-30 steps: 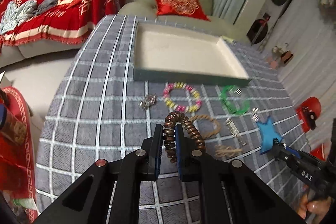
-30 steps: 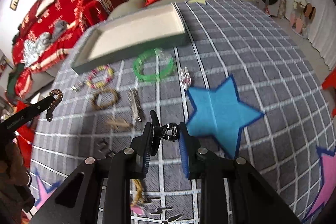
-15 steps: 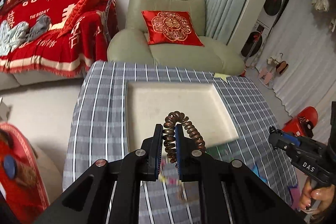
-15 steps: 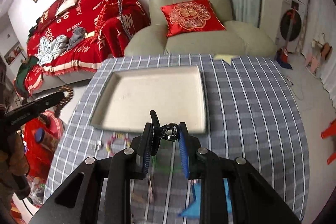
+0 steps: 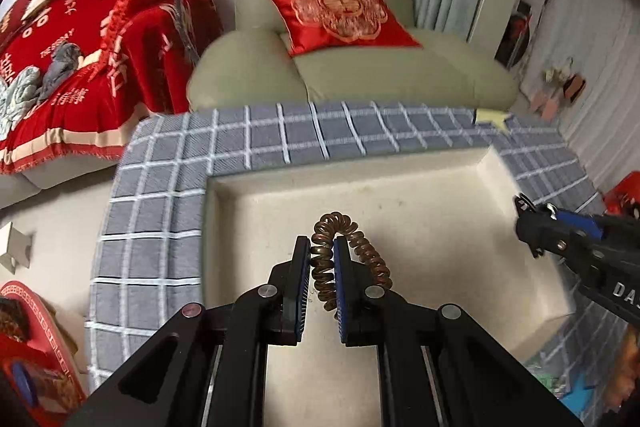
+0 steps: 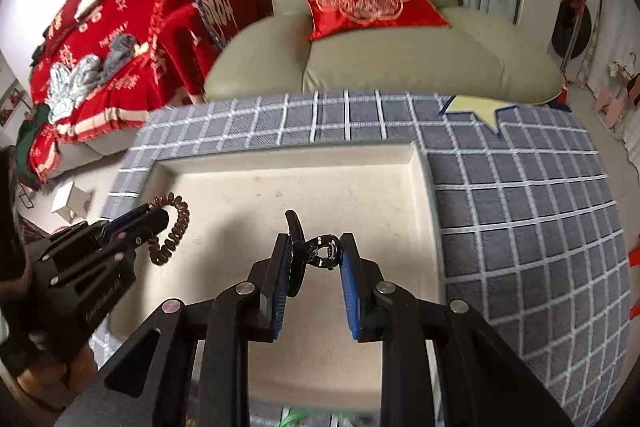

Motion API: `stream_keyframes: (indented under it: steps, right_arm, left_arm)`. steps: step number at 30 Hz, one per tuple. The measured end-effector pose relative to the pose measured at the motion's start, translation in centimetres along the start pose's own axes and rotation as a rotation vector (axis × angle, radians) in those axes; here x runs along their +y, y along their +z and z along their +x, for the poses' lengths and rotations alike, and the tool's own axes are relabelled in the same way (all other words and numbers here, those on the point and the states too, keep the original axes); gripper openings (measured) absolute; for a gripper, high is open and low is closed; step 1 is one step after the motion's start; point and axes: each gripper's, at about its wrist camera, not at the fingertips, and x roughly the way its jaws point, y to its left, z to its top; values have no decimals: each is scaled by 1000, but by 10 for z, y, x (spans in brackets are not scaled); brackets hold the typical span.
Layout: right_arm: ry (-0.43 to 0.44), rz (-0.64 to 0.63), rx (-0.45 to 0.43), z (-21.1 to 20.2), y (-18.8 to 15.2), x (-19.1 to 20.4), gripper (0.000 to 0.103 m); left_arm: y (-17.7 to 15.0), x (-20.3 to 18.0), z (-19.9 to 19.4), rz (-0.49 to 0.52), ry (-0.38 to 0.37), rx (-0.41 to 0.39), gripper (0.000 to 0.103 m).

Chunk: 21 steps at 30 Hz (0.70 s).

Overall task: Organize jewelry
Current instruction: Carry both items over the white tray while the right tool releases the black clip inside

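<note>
Jewelry is in transit: the left tool (image 5: 323, 259) pinches a coiled brown bracelet (image 5: 352, 247), the right tool (image 6: 316, 255) a small dark clip (image 6: 310, 247), both above the empty cream tray (image 6: 420, 163); release remains, more pieces probably at 6 o'clock.

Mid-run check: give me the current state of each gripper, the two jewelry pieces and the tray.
left gripper: shut on the coil bracelet, over the tray.
coil bracelet: held off the tray, arching past the jaws.
right gripper: shut on the black ring piece, over the tray.
black ring piece: pinched between the pads.
tray: nothing inside where visible.
</note>
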Motion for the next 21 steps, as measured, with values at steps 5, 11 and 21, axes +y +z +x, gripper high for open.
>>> stream_keyframes:
  steps: [5,11,21]
  right_arm:
    - [-21,24,36,31,-5,-8,26]
    - [-40,29,35,41,-16,-16,27]
    - [2,53,26,30,-17,-14,70]
  left_arm:
    - [-7,-9,21,22,21,31,28]
    - [-13,-11,32,28,55,53,28]
    - [-17,-21,33,91,124,44,28]
